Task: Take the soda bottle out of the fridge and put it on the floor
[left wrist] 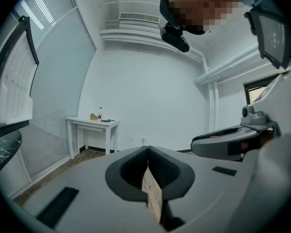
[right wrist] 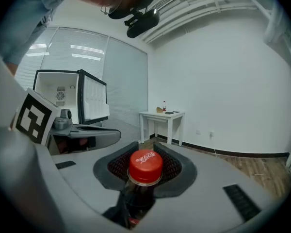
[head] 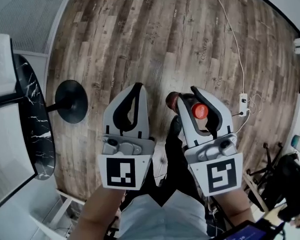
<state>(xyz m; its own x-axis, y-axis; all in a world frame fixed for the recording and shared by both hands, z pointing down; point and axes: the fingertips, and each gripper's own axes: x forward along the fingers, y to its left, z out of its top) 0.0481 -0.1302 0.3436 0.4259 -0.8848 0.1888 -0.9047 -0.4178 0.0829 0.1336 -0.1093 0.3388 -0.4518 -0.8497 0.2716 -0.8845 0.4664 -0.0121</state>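
The soda bottle, dark with a red cap (head: 199, 110), hangs above the wooden floor (head: 180, 39) with its neck between the pads of my right gripper (head: 187, 98), which is shut on it. In the right gripper view the cap (right wrist: 145, 166) stands between the ribbed pads, and the white fridge (right wrist: 63, 98) stands at the left with its door open. My left gripper (head: 135, 90) hovers beside the right one; its jaws meet with nothing in them, as the left gripper view (left wrist: 148, 150) also shows.
A black marble-topped round table (head: 35, 124) and a black round stand base (head: 71, 101) are at the left. A power strip (head: 243, 103) with a white cable lies on the floor at the right. A small white table (right wrist: 162, 114) stands by the far wall.
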